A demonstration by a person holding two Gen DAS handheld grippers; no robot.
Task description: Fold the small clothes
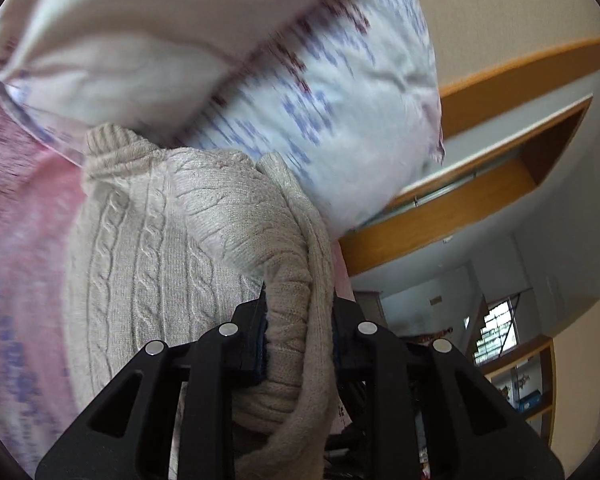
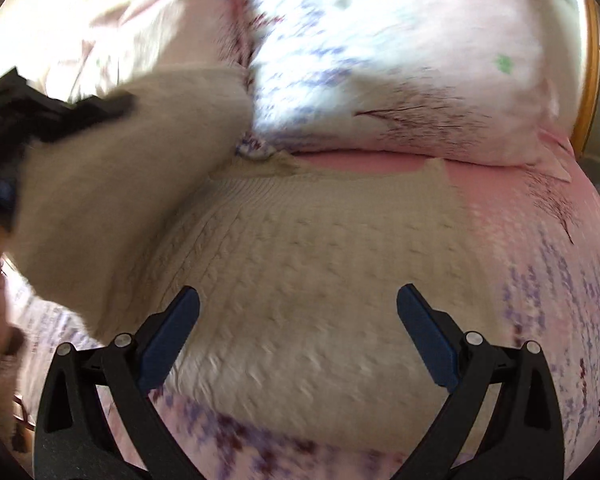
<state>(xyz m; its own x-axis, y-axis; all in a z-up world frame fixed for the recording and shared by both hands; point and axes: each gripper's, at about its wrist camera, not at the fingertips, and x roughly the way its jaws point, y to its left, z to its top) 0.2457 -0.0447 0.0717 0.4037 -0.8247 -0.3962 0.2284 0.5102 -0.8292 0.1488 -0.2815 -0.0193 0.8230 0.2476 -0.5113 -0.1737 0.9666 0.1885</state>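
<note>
Bedspread (image 2: 540,280) bare beside sweater (image 2: 300,272).

The left wrist view is tilted upward, close against the sweater (image 1: 172,248). The right wrist view is aimed down over it; sweater and pillow (image 2: 380,60) are shared.

Beige cable-knit sweater (image 2: 300,272) on pink bedsheet (image 2: 540,248) speckled purple; black, blue-padded claw (image 2: 298,300).
</note>
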